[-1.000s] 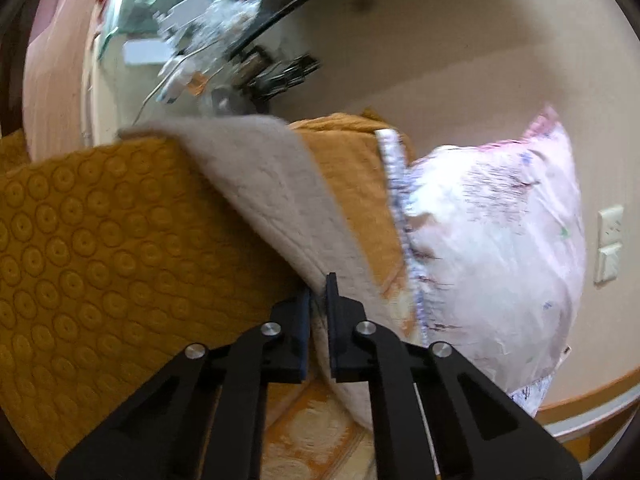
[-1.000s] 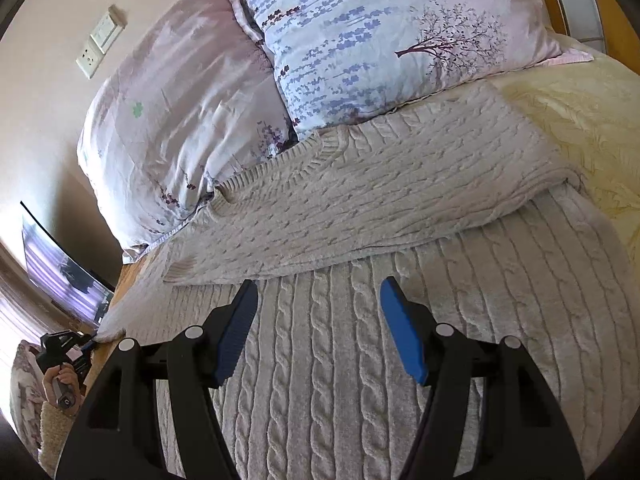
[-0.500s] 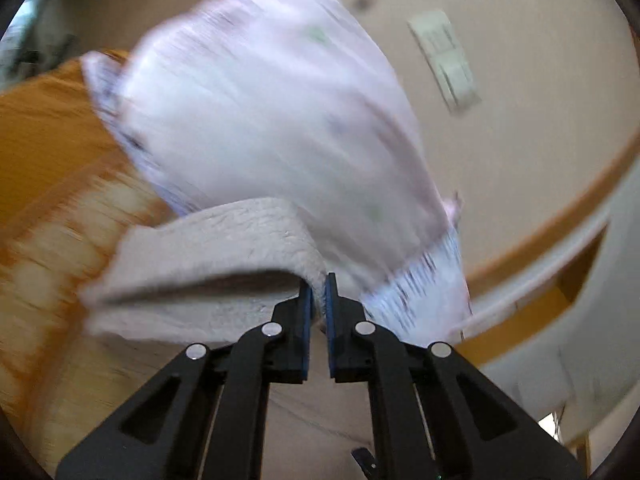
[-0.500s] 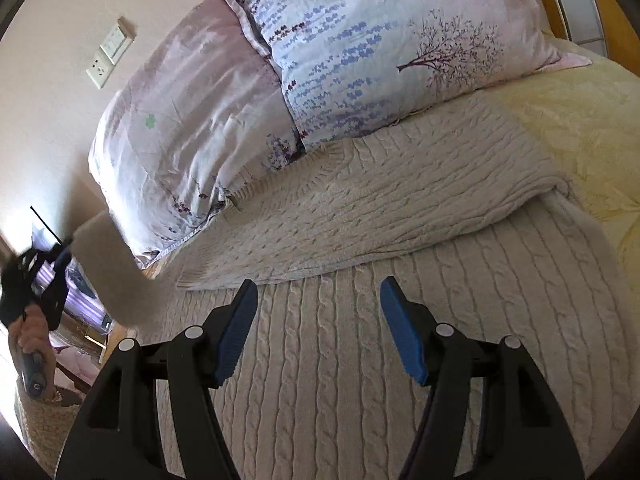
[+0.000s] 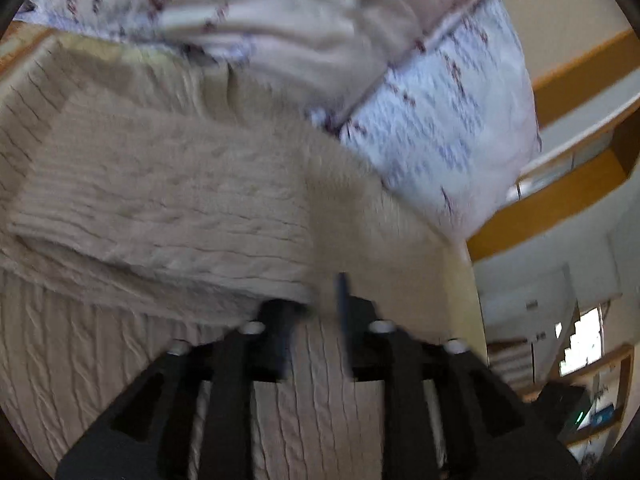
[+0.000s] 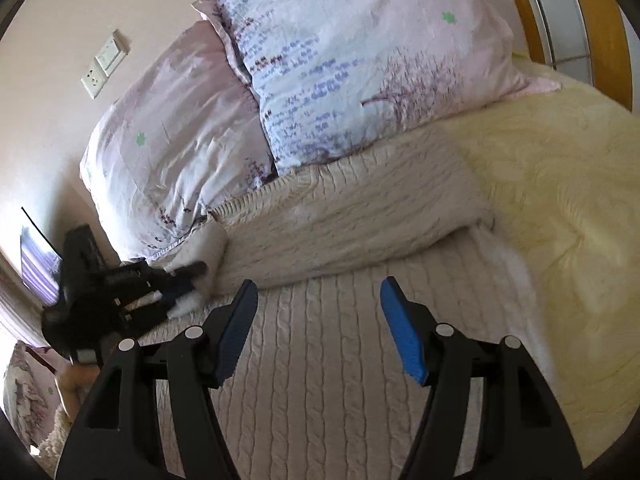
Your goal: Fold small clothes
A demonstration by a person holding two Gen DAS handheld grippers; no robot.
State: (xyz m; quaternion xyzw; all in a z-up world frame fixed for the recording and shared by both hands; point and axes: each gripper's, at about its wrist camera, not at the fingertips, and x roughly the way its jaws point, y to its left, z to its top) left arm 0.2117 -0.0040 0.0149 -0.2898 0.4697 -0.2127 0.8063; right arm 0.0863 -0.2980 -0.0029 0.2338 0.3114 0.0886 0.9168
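A cream cable-knit sweater (image 6: 320, 360) lies flat on the bed, one sleeve (image 6: 360, 220) folded across its chest below the pillows. My left gripper (image 5: 312, 308) hovers low over the sweater's left side, its jaws opening. The other sleeve (image 5: 180, 200) lies draped across the body, its cuff end still between the parted fingers, and the pads no longer press on it. From the right wrist view the left gripper (image 6: 192, 280) sits at the sweater's left edge by the pale cuff. My right gripper (image 6: 318, 300) stands open above the sweater's lower body, holding nothing.
Two floral pillows (image 6: 360, 60) (image 6: 172, 148) lean against the wall behind the sweater. A pale yellow bedspread (image 6: 560, 200) covers the bed to the right. The wooden headboard (image 6: 600, 20) is at the far right, and a wall switch (image 6: 104, 64) at the upper left.
My left gripper swung in from beside the bed over the sweater, carrying the sleeve across the body, then its jaws parted. My right gripper rose slightly and stayed open.
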